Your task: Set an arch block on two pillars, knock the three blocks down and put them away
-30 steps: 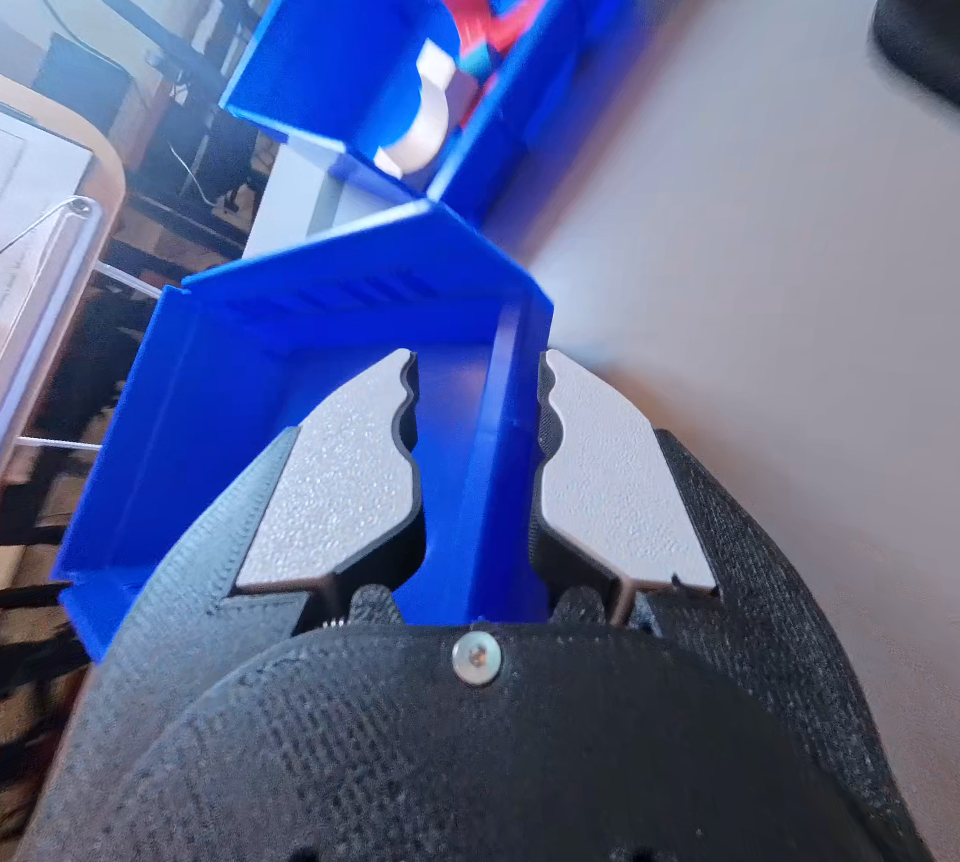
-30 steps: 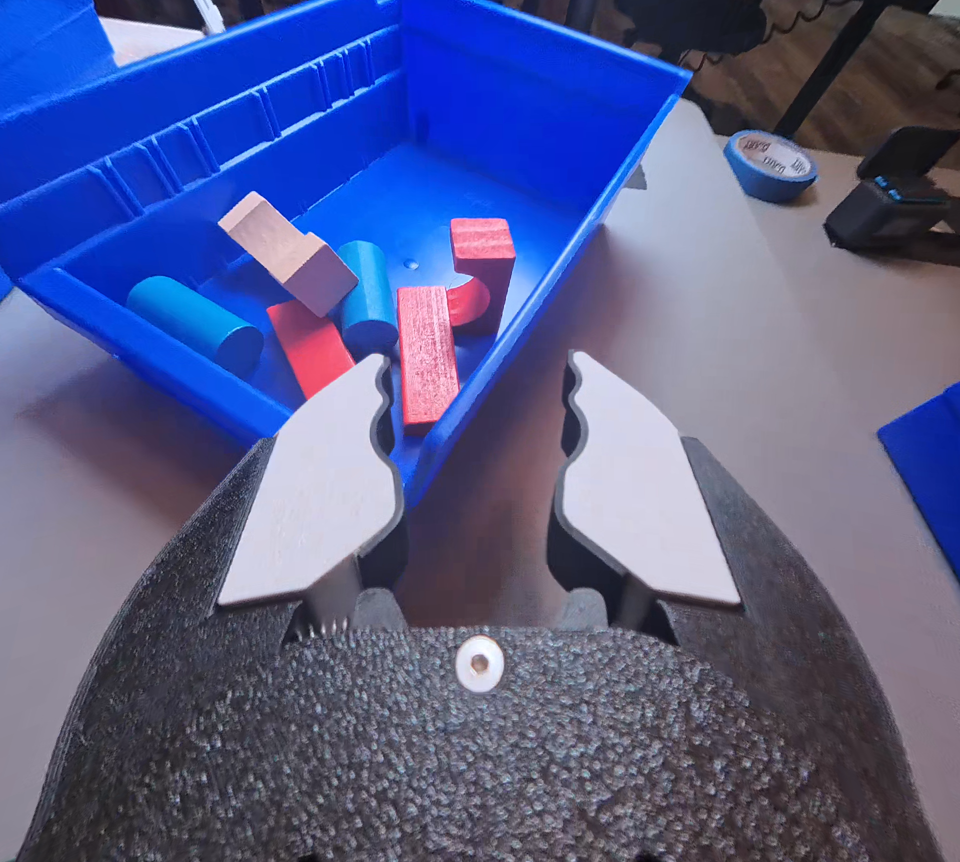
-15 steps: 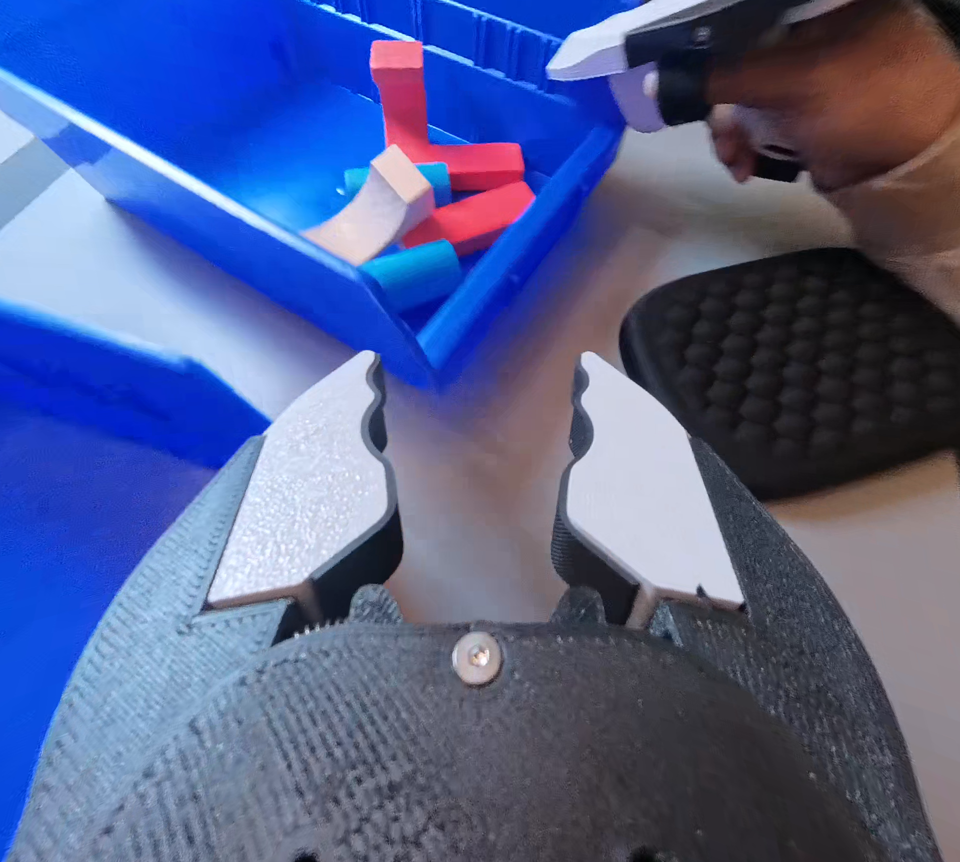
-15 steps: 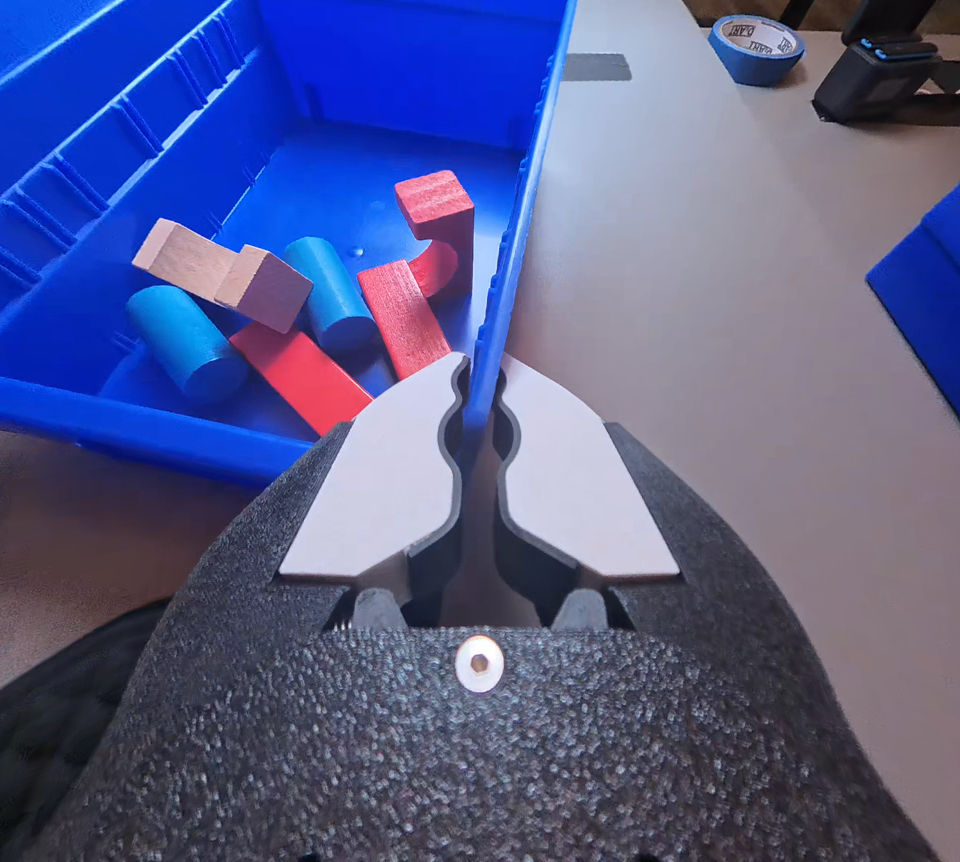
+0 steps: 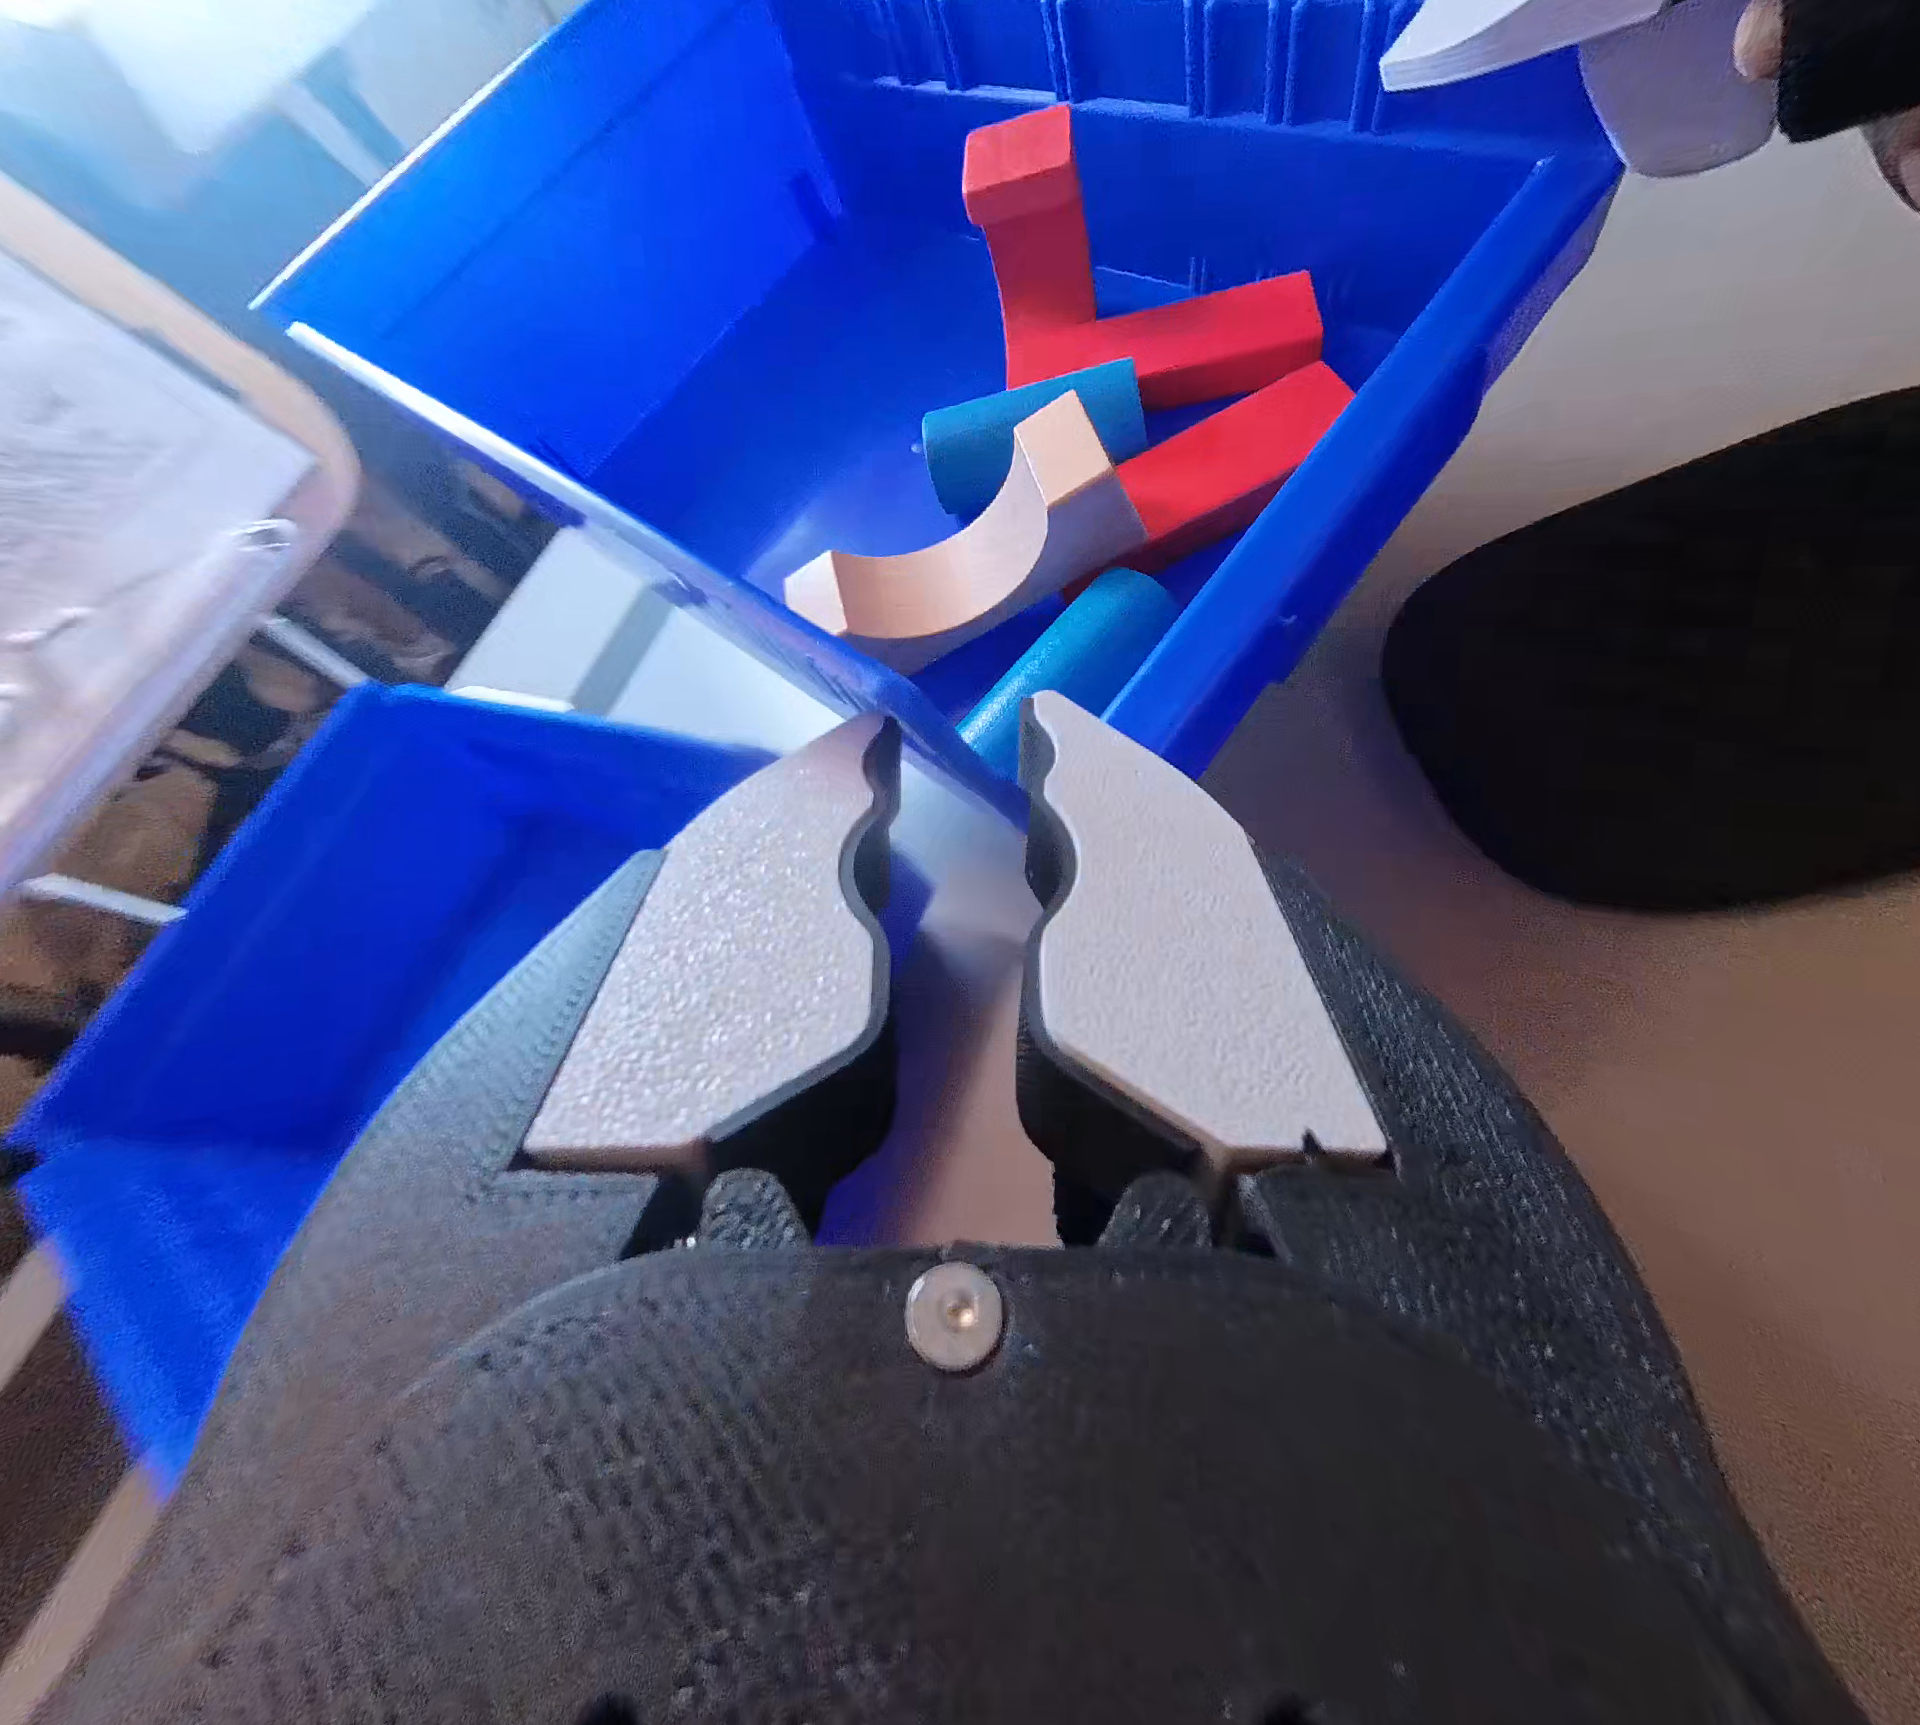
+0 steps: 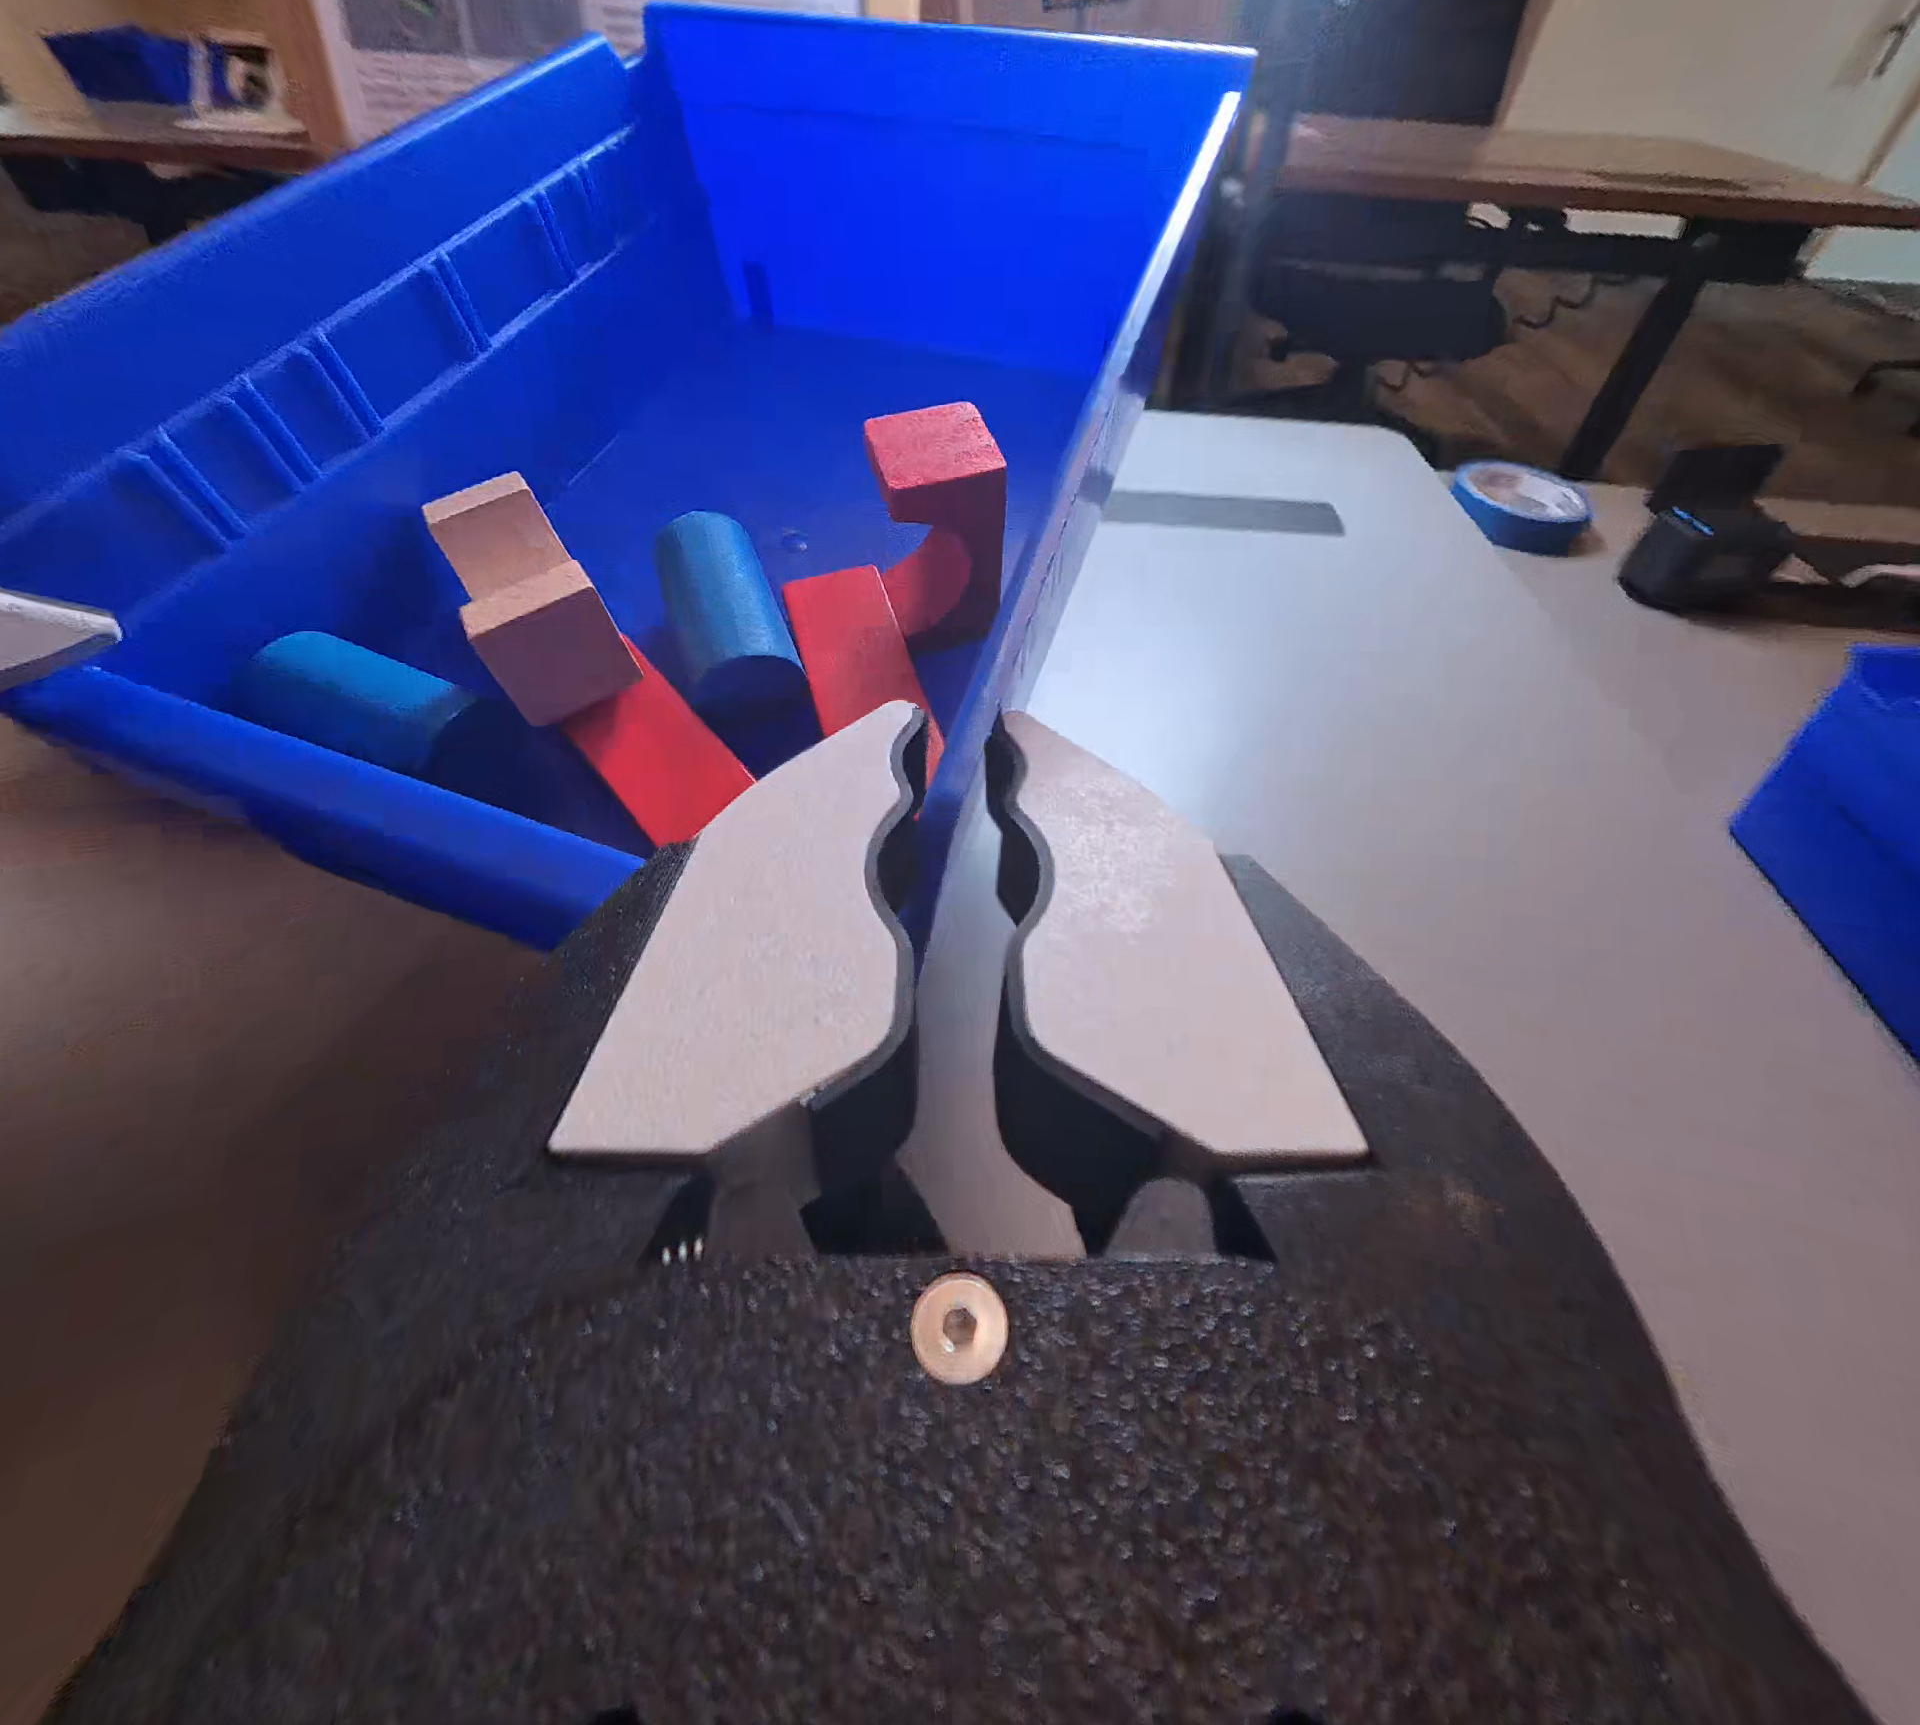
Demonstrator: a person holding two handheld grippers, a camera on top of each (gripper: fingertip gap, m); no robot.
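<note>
Both grippers have closed on the blue bin (image 6: 935, 200) within the last second, right gripper (image 6: 954, 719) pinching its side wall, left gripper (image 5: 956, 735) its corner, tilting it with the arch block (image 5: 966, 553) and cylinders inside, likely for tipping out

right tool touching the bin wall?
Touching. Right wrist view: right tool is clamped on the blue bin's side wall, both fingers pressed against it.

In the bin (image 6: 343, 304) on the desk (image 6: 1403, 792): two arch blocks (image 6: 525, 600), two cylinders (image 6: 727, 610), two flat bars (image 6: 655, 750), heaped at the near end. Right of bin: tape roll (image 6: 1522, 503), dark device (image 6: 1704, 545). Second bin (image 5: 343, 906) nearer, left.
</note>
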